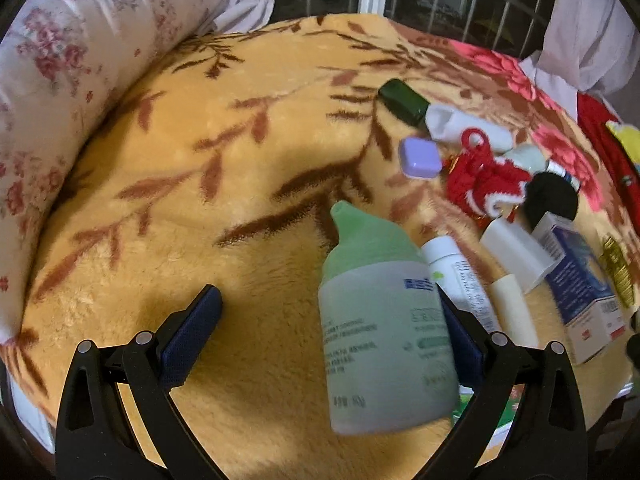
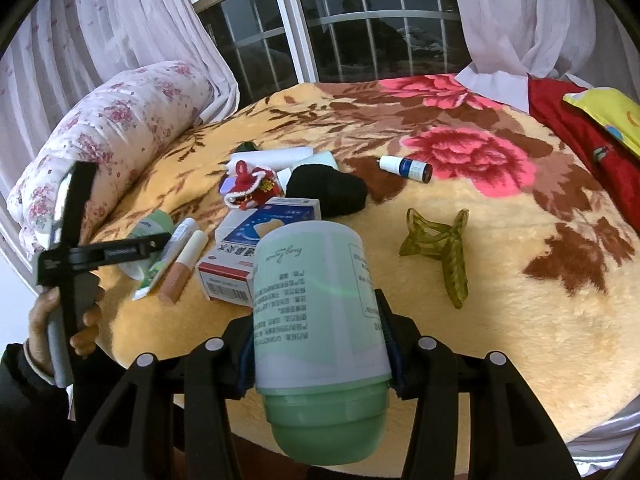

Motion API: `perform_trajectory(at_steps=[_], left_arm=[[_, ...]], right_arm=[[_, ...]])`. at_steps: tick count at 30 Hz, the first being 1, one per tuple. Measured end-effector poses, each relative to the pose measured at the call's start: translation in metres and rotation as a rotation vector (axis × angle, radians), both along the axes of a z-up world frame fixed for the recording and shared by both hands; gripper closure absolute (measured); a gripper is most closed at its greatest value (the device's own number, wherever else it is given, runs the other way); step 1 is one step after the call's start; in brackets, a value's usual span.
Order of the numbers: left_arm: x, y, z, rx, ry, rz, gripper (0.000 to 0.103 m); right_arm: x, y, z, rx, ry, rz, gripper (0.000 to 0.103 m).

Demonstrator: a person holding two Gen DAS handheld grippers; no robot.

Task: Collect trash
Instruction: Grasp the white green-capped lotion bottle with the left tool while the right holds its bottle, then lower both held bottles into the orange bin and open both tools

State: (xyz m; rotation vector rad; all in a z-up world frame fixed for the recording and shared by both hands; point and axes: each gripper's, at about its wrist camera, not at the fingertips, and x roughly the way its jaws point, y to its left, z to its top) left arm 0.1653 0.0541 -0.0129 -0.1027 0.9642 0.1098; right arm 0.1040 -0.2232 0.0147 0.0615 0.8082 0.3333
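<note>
Green-capped and pale, the jar sits clamped in my right gripper, cap toward the camera, lifted above the blanket. My left gripper is spread wide, low over the bed, with a green bottle lying against its right finger; whether they truly touch I can't quite tell. The hand grips that tool's handle at the bed's edge. Other clutter lies nearby, including a blue box.

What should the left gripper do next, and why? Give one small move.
Probably close the left gripper: its jaws stand open around the green-capped bottle on the blanket, only one pad touching. The right gripper already holds a jar.
</note>
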Motion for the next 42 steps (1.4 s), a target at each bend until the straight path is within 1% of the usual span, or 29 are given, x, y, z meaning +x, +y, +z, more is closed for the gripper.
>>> perform_trajectory(at_steps=[4,5,7,9,11,13,15,19,23,26,29,30,33,35,37,39,42], left_arm=[[0.000,-0.001,-0.007,0.048,-0.023,-0.007,0.009],[-0.002,-0.001,-0.008,0.051,-0.046,-0.010,0.011],[-0.003,-0.002,-0.005,0.059,-0.068,-0.026,0.037],[-0.001,-0.005,-0.002,0.064,-0.080,-0.056,0.056],[0.004,-0.008,-0.001,0.087,-0.078,-0.069,0.056],[0.003,-0.010,-0.002,0.096,-0.098,-0.080,0.056],[-0.003,-0.008,-0.001,0.080,-0.122,-0.078,0.056],[-0.023,0.000,0.009,0.022,-0.158,-0.052,0.057],[-0.064,-0.001,0.032,-0.003,-0.228,-0.062,0.056],[-0.097,-0.008,0.046,-0.017,-0.268,-0.093,0.056],[-0.142,-0.024,0.054,0.024,-0.309,-0.154,0.056],[-0.152,-0.029,0.054,0.031,-0.311,-0.169,0.056],[-0.187,-0.041,0.043,0.049,-0.298,-0.226,0.056],[-0.206,-0.048,0.031,0.062,-0.281,-0.264,0.056],[-0.218,-0.054,0.018,0.058,-0.260,-0.302,0.056],[-0.225,-0.060,0.000,0.055,-0.211,-0.339,0.056],[-0.232,-0.067,-0.029,0.057,-0.137,-0.366,0.056]], right_arm=[[0.004,0.003,-0.003,0.000,0.009,0.000,0.054],[0.004,0.004,-0.004,0.000,0.013,0.000,0.054],[0.004,0.005,-0.007,-0.005,0.019,-0.001,0.054],[0.004,0.006,-0.009,-0.004,0.025,-0.001,0.054],[0.003,0.006,-0.011,0.000,0.030,-0.006,0.054],[0.001,0.007,-0.013,0.009,0.034,-0.011,0.054],[-0.001,0.007,-0.013,0.014,0.034,-0.014,0.054],[-0.009,0.013,-0.011,0.021,0.026,-0.008,0.054],[-0.028,0.021,-0.003,0.018,-0.004,0.009,0.054],[-0.045,0.025,0.000,0.030,-0.013,0.018,0.054],[-0.071,0.030,0.004,0.045,-0.020,0.035,0.054],[-0.080,0.032,0.005,0.044,-0.023,0.041,0.054],[-0.108,0.038,0.003,0.038,-0.016,0.067,0.054],[-0.124,0.041,-0.003,0.024,0.004,0.081,0.054],[-0.135,0.043,-0.013,0.005,0.026,0.088,0.054],[-0.143,0.043,-0.025,-0.004,0.059,0.088,0.054],[-0.147,0.044,-0.047,-0.012,0.113,0.088,0.054]])
